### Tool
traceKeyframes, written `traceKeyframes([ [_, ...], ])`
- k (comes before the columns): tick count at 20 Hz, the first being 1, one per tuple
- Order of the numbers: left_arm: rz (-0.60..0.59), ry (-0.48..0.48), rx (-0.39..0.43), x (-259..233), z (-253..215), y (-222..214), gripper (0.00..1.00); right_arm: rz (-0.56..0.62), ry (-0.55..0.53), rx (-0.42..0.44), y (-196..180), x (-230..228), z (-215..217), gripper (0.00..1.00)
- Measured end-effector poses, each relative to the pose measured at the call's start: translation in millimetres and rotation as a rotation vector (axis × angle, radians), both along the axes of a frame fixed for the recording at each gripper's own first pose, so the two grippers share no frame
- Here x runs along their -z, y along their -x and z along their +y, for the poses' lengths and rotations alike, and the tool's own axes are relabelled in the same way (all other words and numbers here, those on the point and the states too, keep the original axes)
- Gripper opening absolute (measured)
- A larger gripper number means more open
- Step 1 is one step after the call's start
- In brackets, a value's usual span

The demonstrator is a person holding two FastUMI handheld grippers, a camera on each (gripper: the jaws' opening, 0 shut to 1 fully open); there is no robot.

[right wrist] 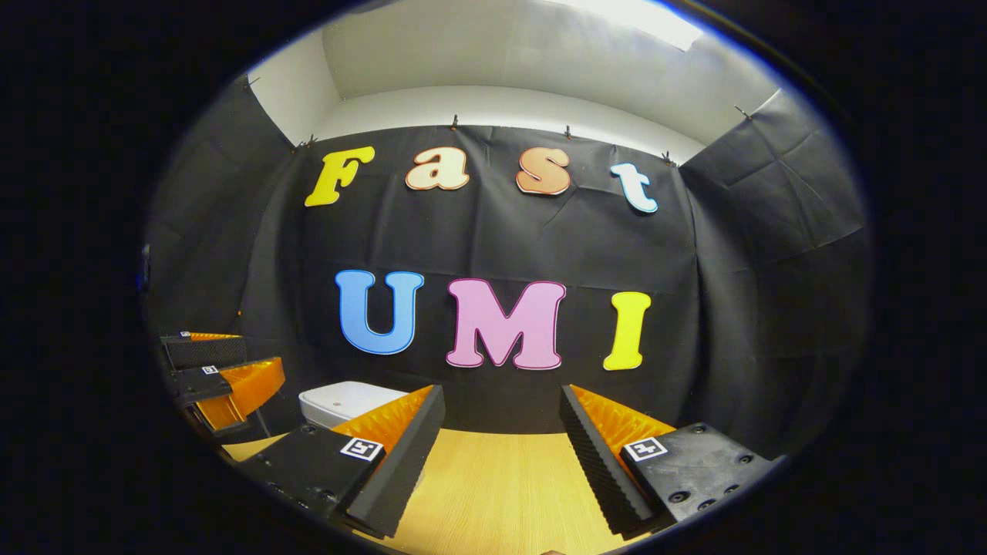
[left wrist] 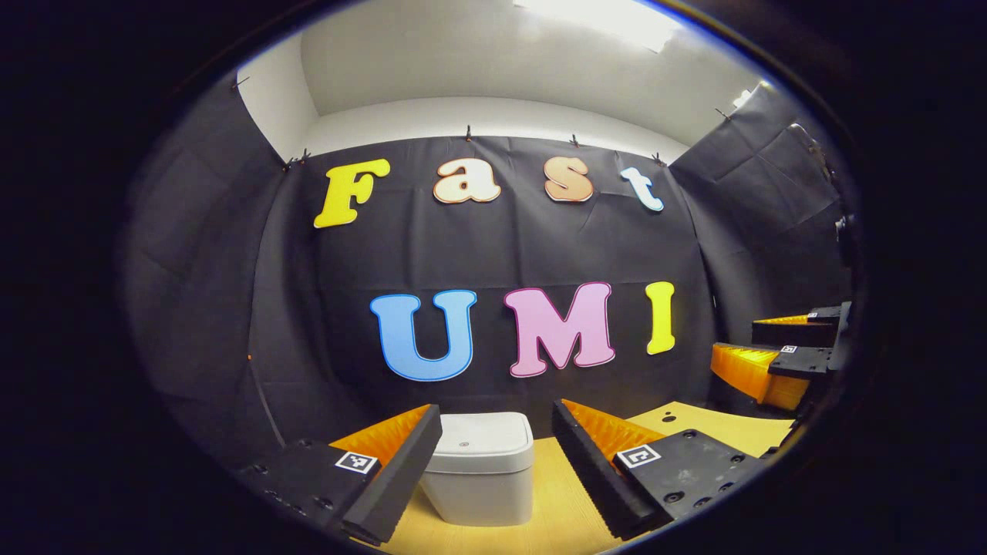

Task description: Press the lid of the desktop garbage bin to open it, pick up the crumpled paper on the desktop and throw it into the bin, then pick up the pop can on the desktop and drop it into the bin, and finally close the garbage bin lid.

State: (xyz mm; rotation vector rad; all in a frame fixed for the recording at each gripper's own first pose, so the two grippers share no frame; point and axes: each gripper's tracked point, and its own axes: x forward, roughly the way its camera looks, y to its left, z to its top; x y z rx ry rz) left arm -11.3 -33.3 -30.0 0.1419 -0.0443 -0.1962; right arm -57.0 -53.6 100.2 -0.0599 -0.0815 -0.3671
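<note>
A small white garbage bin [left wrist: 482,466] with its lid down stands on the wooden desk, straight ahead of my left gripper [left wrist: 493,470], which is open with the bin seen between its fingers, farther off. In the right gripper view the same bin [right wrist: 343,401] sits at the left, partly behind that gripper's left finger. My right gripper [right wrist: 501,470] is open above bare wood with nothing between its fingers. Each view also catches the other gripper: the right gripper [left wrist: 786,351] at the far right edge, the left gripper [right wrist: 216,370] at the far left edge.
The light wooden desktop [right wrist: 501,478] runs back to the black cloth wall. A small dark hole marks the desk [left wrist: 669,418] at the right in the left gripper view.
</note>
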Motion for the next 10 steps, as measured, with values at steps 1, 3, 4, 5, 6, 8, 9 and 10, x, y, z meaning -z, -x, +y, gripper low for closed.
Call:
traceKeyframes([
  [1,0.004,-0.002,0.004,1.0,-1.3,-1.3,0.97,-0.008,0.002,0.004,1.0,-1.1,-0.2,0.97],
  [3,0.001,0.000,0.011,0.4,-2.7,-2.2,0.97,-0.022,0.007,0.015,2.1,-3.0,-2.8,0.97],
  [4,0.002,0.003,0.015,2.0,-3.9,-3.8,0.96,-0.020,0.007,0.020,2.8,-1.1,-4.1,0.97],
  [5,0.007,0.003,0.019,3.6,-5.5,-5.1,0.96,-0.014,0.002,0.025,2.3,0.1,-6.0,0.97],
  [6,0.015,0.002,0.022,6.6,-6.2,-6.2,0.96,-0.011,-0.007,0.025,2.1,1.8,-6.1,0.97],
  [8,0.016,-0.008,0.024,8.3,-6.3,-7.5,0.96,-0.015,-0.014,0.033,1.5,0.8,-8.5,0.97],
  [9,0.015,-0.009,0.025,8.1,-6.5,-8.3,0.96,-0.019,-0.008,0.038,1.9,0.1,-10.6,0.97],
  [10,0.019,-0.006,0.026,10.4,-6.4,-9.3,0.96,-0.019,-0.002,0.041,1.8,-0.6,-11.9,0.97],
])
